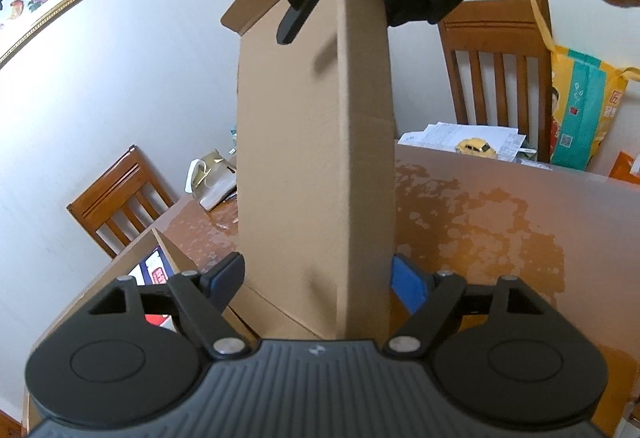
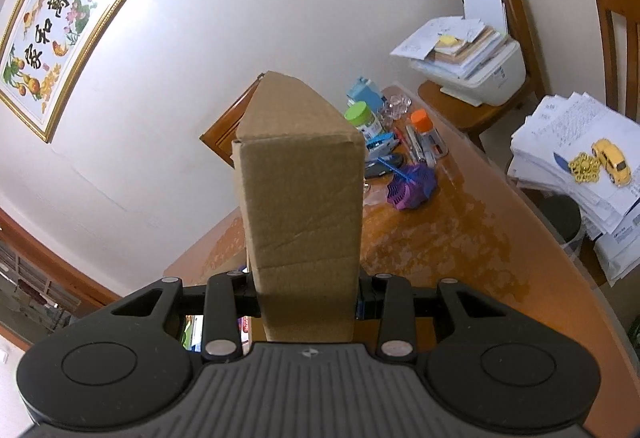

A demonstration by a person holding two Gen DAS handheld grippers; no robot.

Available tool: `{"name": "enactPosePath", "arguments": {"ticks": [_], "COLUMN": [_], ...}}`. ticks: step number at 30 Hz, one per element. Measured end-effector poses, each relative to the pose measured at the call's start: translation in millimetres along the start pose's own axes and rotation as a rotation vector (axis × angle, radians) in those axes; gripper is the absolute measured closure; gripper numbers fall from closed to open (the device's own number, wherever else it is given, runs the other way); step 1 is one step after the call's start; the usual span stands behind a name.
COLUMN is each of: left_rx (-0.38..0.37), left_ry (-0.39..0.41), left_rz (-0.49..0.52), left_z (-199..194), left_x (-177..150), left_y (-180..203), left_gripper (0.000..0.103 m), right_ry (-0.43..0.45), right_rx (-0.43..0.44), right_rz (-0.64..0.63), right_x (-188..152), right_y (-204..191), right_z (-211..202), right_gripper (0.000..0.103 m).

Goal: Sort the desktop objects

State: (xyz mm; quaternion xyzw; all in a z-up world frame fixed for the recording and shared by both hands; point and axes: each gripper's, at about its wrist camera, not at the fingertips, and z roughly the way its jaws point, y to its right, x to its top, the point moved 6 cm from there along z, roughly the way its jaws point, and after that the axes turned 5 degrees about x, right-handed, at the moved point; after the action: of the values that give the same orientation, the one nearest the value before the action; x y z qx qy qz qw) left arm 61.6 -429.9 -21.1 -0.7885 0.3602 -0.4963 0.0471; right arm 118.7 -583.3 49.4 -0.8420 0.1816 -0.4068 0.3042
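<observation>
Bright even indoor light, soft shadows, fisheye-bent edges, slight blur

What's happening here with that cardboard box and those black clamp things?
A person is holding a cardboard box above a wooden table with two hand-held tools. The left gripper clamps its lower end, and the right gripper clamps its upper end. A pile of small desk items waits at the table's far end.
</observation>
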Motion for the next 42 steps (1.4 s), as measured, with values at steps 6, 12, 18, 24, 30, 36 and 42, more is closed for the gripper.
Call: {"name": "enactPosePath", "arguments": {"ticks": [6,12,18,24,30,36,42], "left_rx": [-0.027,-0.062,-0.066,-0.045,-0.028,-0.075,-0.118], "left_ry": [0.017,0.036,0.057,0.051,0.024,-0.014,-0.020], "left_rz": [-0.018,-0.052,-0.088,-0.145,-0.196,-0.260,-0.300], "left_z": [-11.6,-28.5,-46.1,-55.8,-58.7,-55.4,-53.4], "left_x": [-7.2,-14.2,-19.9,-27.6,-38.3,-47.2,-51.9], "left_y": [-11.0,-26.1,-44.5,-66.2,-85.6,-102.6,-112.1], "left_gripper": [0.022,0.021,0.020,0.019,0.019,0.018,0.017], "right_ry": [0.001,0.005,0.002,-0.002,0.001,-0.018,-0.029], "right_rx": [-0.038,-0.086,-0.121,-0.148,-0.164,-0.182,-0.182], "right_rz": [-0.060,-0.117,-0.168,-0.216,-0.325,-0.545,-0.757], "right_x": [-1.5,-2.4,-4.8,2.6,8.4,-11.1,-40.9], "right_y": [-18.0,-33.6,-47.2,-62.8,-97.2,-148.5,-186.3], "right_z": [2.5,2.8,6.8,15.9,32.6,47.7,55.0], "right_gripper": [0.061,0.062,0.062,0.062,0.062,0.062,0.062]}}
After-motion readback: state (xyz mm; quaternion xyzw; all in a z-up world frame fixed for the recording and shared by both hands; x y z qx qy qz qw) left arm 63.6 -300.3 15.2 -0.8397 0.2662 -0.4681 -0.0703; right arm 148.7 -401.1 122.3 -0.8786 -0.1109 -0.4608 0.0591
